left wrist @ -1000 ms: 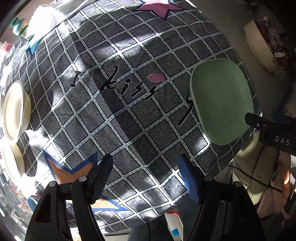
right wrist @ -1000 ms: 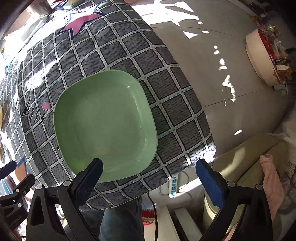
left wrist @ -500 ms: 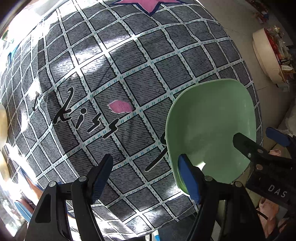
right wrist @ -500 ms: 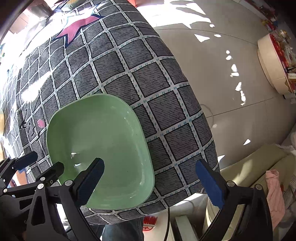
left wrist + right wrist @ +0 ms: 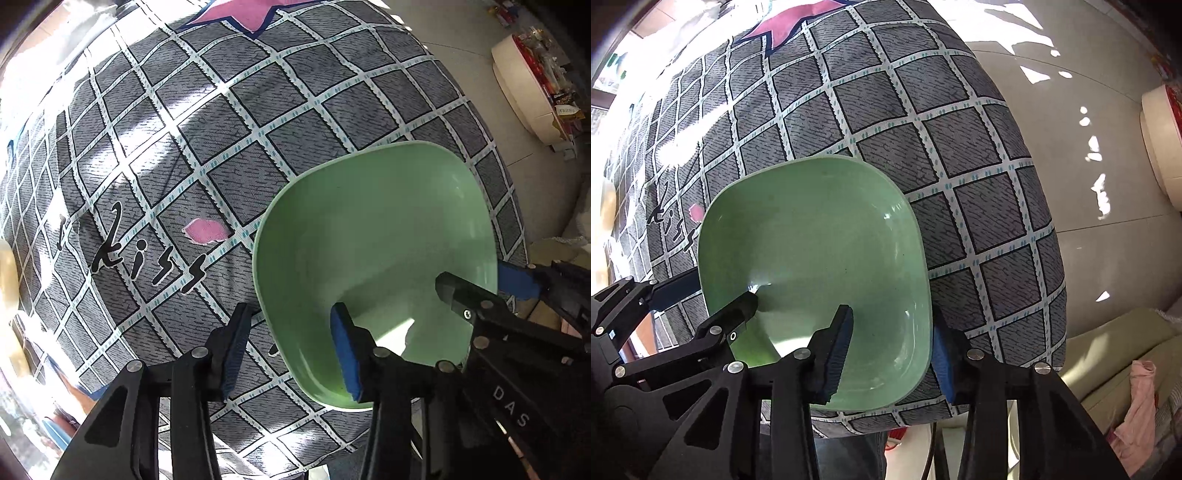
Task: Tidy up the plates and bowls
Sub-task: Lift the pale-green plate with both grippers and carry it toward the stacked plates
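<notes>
Hard sunlight from upper left; blown-out glare at left edges, patchy shadows on the table (image 5: 236,122), strong fisheye bending.

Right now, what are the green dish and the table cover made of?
Green dish: looks like melamine or glazed ceramic; smooth and glossy, with sharp window highlights. Can't tell which. Table cover: woven printed fabric; matte, visible weave, draping over the edge.

Colours and patterns on the table

The plate (image 5: 812,236) was plain pale green. The tablecloth (image 5: 258,110) was grey squares with a white grid, black letters and a pink star at the far edge. The gripper pads (image 5: 345,354) were blue, on black frames.
</notes>
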The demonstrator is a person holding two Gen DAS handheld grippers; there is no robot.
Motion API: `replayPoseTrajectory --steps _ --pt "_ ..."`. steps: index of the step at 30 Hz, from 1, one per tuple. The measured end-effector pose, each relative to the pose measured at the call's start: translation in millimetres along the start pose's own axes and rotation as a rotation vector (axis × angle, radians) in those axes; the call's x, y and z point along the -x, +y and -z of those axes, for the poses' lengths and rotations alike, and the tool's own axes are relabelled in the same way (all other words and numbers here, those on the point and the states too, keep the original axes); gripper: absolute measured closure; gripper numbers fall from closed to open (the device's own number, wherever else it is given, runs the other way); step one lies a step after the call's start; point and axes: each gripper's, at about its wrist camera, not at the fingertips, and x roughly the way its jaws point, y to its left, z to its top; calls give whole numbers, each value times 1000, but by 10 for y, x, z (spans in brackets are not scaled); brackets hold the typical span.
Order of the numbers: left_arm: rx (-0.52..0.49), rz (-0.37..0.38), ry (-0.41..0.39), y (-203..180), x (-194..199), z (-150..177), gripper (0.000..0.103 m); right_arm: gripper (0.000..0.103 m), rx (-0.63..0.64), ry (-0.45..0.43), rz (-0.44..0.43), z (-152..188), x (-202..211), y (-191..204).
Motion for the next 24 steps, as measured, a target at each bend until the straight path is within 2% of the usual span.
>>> replayPoseTrajectory --steps 2,4,5,7,11,24 --pt "1 -4 1 -68 7 -66 63 71 -1 2 12 9 0 31" --pt "6 0 -4 -83 56 -63 72 71 -3 6 16 38 10 55" --pt "13 4 -2 -96 53 -70 73 71 -9 10 5 54 8 59" --pt "31 14 3 -115 47 -73 74 71 -14 18 -24 83 3 92" --pt "40 -3 4 -180 26 -10 74 71 16 35 -23 190 -15 333" --pt "124 -51 17 -118 -21 387 74 71 157 88 -28 467 -135 1402"
